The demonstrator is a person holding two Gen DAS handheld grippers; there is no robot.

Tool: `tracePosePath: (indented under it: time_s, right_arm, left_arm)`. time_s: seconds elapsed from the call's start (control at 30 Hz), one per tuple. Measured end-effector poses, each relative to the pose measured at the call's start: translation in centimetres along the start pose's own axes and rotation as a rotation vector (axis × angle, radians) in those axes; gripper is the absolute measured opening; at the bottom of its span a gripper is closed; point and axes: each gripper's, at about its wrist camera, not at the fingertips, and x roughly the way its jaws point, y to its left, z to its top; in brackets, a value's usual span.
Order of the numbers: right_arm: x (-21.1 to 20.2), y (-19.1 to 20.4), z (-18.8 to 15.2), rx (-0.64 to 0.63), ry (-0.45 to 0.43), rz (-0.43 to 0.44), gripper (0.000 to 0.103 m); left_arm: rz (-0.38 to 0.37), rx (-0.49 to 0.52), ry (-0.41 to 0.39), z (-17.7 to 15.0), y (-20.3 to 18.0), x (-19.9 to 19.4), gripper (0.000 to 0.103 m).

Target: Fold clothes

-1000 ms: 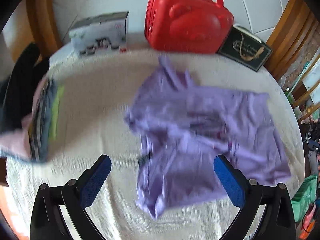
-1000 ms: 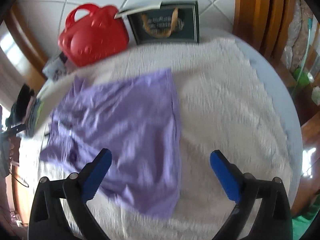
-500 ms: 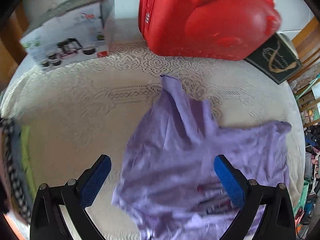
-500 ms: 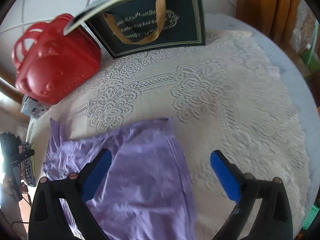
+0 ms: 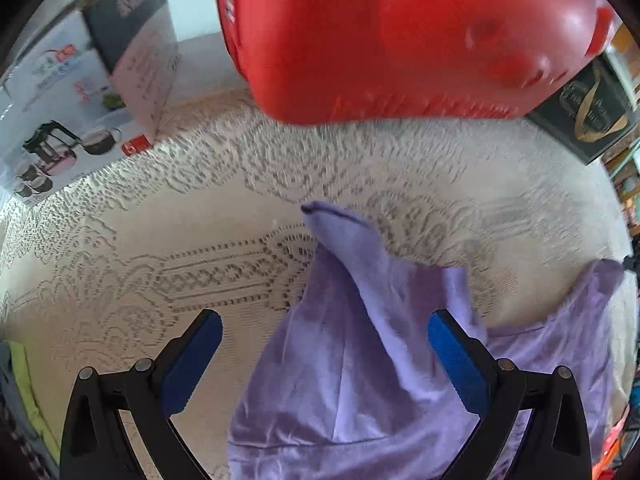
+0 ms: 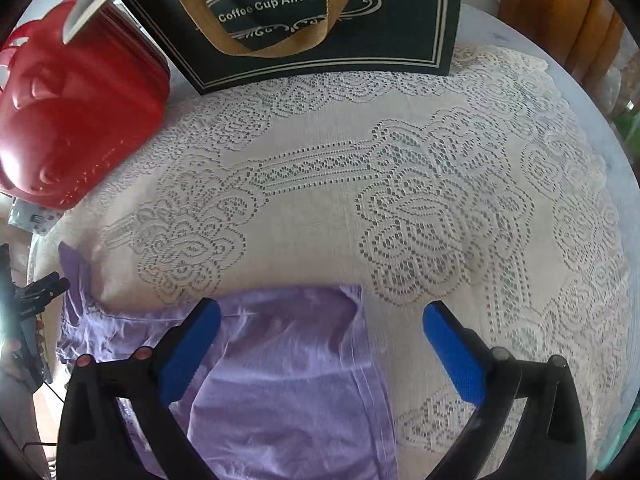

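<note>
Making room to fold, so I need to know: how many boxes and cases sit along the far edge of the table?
3: a cookware box far left, a red case in the middle, a dark "Coffee Cup" gift bag-box to its right. Others may lie outside view.

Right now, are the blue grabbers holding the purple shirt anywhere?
No. Both the left gripper and right gripper are open above the purple shirt, gripping nothing.
</note>
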Motion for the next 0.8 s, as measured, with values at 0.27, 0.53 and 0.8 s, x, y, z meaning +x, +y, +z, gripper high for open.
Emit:
tracePosePath:
  time_s: [0.27, 0.53, 0.8]
  right_arm:
    - [2.7, 2.7, -2.0, -0.179, 0.09, -0.143, 0.035]
    - [-2.5, 3.9, 0.1, -0.225, -0.224, -0.166, 0.008]
    - [-1.8, 1.9, 0.5, -0.087, -0.213, -0.224, 0.073]
  left_arm:
    - [0.084, -0.02, 0.007, -1.2, -2.4, -0.9, 0.026]
    - [0.178, -0.039, -0.2, 2.0, -3.1, -5.6, 0.01]
    - [-0.004, -0.075, -0.192, 0.4, -1.1, -8.7, 0.066]
